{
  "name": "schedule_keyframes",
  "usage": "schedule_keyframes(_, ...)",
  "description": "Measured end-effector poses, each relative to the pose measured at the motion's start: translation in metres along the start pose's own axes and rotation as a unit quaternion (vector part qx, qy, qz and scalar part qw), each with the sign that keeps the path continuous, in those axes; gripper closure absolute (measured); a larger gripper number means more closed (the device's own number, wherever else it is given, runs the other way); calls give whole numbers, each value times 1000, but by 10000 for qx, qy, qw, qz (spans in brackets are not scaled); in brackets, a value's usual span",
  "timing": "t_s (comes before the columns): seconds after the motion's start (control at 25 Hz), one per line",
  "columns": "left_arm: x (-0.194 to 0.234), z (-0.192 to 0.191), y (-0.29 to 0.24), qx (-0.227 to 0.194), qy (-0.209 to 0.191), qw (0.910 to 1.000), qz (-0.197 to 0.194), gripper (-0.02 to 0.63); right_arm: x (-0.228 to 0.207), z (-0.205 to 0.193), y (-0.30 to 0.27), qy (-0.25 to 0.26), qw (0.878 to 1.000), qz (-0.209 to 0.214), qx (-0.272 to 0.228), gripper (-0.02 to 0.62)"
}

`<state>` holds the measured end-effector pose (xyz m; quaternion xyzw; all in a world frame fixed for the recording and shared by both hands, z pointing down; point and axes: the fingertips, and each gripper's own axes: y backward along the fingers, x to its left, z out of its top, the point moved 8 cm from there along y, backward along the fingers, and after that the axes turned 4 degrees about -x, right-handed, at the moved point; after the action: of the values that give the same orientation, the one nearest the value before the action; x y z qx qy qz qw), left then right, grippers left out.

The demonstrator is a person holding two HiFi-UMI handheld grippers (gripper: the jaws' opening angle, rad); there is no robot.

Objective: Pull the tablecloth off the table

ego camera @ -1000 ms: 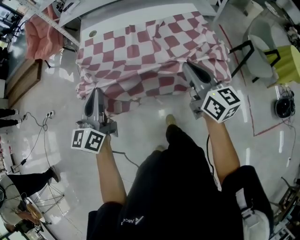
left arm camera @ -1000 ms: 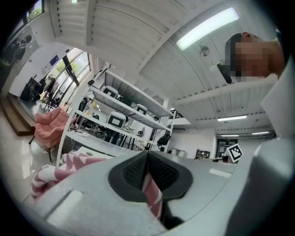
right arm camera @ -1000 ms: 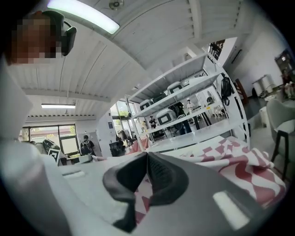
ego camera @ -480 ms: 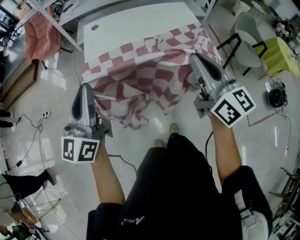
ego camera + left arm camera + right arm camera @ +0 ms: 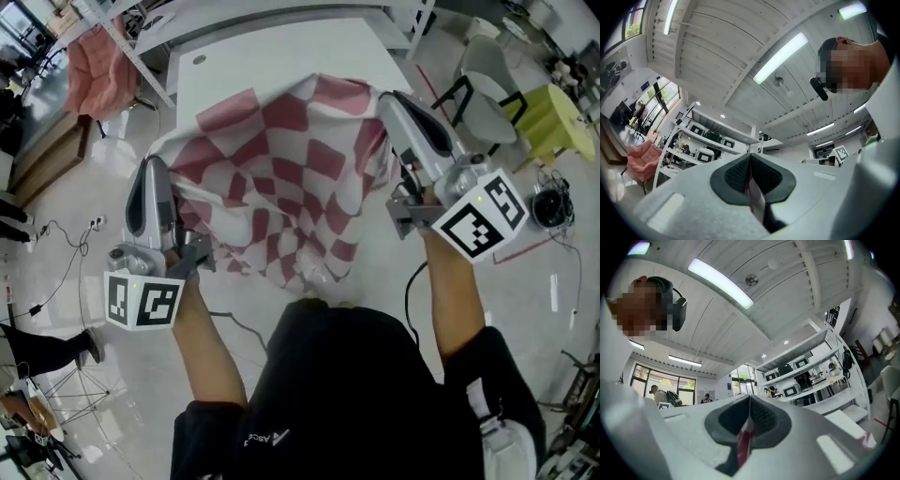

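Note:
The red-and-white checked tablecloth [image 5: 281, 187] hangs spread between my two grippers, lifted off the white table [image 5: 272, 56], whose bare top shows behind it. My left gripper [image 5: 153, 169] is shut on the cloth's left edge; a strip of cloth [image 5: 752, 190] shows pinched between its pads. My right gripper [image 5: 398, 105] is shut on the right edge, with a red-and-white fold [image 5: 745, 437] squeezed between its pads. Both grippers point upward at the ceiling. The cloth's lower edge dangles in front of the person's body.
A pink cloth [image 5: 94, 70] hangs on a rack at the left. A round grey chair [image 5: 487, 94] and a yellow-green stool [image 5: 558, 117] stand at the right. Cables lie on the glossy floor [image 5: 56, 253] at the left. Shelving [image 5: 806, 376] lines the far wall.
The cloth has slid off the table toward the person and risen; the bare white top is exposed. Both grippers have lifted and tipped upward with the cloth still held.

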<state>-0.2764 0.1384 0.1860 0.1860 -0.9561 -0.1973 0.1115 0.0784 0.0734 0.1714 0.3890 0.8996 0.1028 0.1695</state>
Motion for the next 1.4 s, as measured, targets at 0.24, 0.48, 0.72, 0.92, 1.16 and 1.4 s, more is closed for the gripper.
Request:
schedule_keyframes(0.24,-54,50,27,-220,-81,9994,253,596,23,61,42,86,9984,517,-223,589)
schedule_keyframes(0.48,-87,80,40,-342,-89,9993,120,595,40,99,77,294,9966,650,-409,589)
schedule_keyframes(0.72,-86,59,41,-72,104,9999,-84,596,31,84,92,196,9987,290,-370,589)
schedule_keyframes(0.92,-71,18,52,310,364,9988,-63,596,18,34,105,17,9998,-180,-54,589)
schedule_keyframes(1.16,-72,-21,50,610,453,9971,7,597,-5,-7,121,-40,9992,-308,253,589)
schedule_keyframes(1.4,-73,-45,49,839,391,9957,62,596,-20,-35,130,24,9984,-331,464,589)
